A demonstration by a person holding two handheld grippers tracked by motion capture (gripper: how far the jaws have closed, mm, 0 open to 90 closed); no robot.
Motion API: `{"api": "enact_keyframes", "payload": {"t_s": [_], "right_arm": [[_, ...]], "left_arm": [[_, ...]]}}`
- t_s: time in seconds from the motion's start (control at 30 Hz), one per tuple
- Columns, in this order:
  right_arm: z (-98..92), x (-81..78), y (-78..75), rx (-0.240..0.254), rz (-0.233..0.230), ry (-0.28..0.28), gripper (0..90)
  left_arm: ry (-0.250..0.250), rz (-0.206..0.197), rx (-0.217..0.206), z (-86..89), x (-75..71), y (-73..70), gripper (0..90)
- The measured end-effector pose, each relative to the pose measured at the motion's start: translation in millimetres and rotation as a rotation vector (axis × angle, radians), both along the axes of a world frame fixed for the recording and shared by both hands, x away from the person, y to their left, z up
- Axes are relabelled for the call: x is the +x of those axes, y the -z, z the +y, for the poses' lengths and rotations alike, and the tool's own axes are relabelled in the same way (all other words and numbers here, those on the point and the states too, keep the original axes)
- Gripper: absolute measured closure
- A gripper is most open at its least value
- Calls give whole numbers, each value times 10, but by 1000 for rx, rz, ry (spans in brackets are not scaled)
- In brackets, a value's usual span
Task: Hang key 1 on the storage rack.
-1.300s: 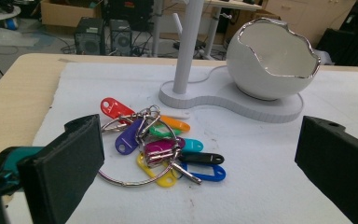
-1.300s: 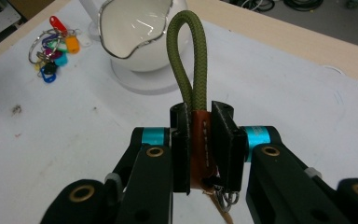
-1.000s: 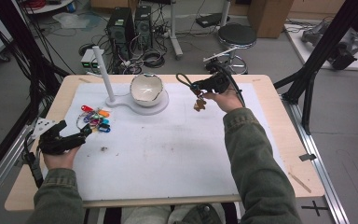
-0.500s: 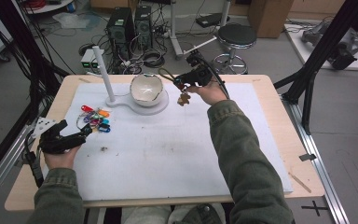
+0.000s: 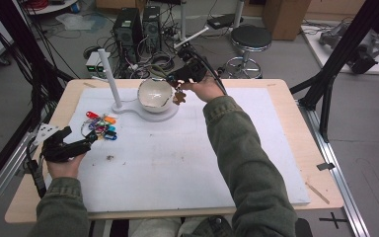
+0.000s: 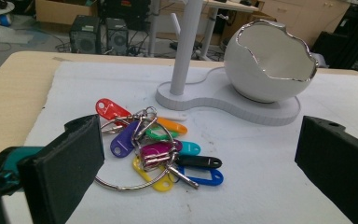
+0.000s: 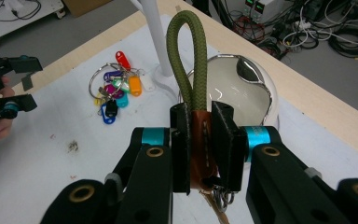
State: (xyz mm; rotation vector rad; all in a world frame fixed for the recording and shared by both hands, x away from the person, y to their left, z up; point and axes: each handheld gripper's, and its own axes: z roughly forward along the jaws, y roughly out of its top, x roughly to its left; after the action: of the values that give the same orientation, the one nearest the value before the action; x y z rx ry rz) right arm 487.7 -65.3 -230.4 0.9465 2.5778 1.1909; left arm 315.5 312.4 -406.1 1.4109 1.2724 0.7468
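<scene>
my right tool [image 7: 200, 140] is clamped on a keyring strap [image 7: 186, 60]: both black pads press a brown leather band between them, and an olive-green cord loop rises straight out above the pads. below the pads a metal ring hangs from the leather. in the high view the right tool [image 5: 180, 85] is up off the worktop [image 5: 286, 98], with the brown piece dangling under it, just beside the rim of the egg-shaped bowl [image 5: 154, 94]. looking along the right tool, the bowl [image 7: 235, 86] sits directly behind the strap, its silver broken-shell edge showing on either side of the cord.

the bowl stands on a white base [image 6: 242, 105] that also carries a white post [image 6: 186, 46]; from the left tool that post is ahead and slightly left of centre, the bowl ahead and to the right.

my left tool [image 6: 200, 163] has its jaws wide apart and grips nothing. a bunch of coloured key tags [image 6: 156, 147] on a large ring lies on the white mat [image 6: 261, 186] just ahead of it, nearer the left-hand pad, not touching either pad. in the high view the left tool [image 5: 81, 145] lies low over the mat, with the tags [image 5: 101, 128] just beyond its tips.
</scene>
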Motion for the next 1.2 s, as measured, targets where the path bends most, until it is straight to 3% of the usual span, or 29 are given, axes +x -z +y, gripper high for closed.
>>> {"api": "enact_keyframes", "payload": {"t_s": [0.4, 0.67, 1.2], "right_arm": [[267, 61, -85, -5, -5, -27, 781], [494, 101, -65, -16, 1, -65, 781], [888, 183, -22, -43, 25, -88, 781]], "left_arm": [[-2, -5, -14, 2, 13, 2, 17], [0, -3, -13, 8, 20, 4, 17], [5, -2, -24, 10, 36, 13, 17]]}}
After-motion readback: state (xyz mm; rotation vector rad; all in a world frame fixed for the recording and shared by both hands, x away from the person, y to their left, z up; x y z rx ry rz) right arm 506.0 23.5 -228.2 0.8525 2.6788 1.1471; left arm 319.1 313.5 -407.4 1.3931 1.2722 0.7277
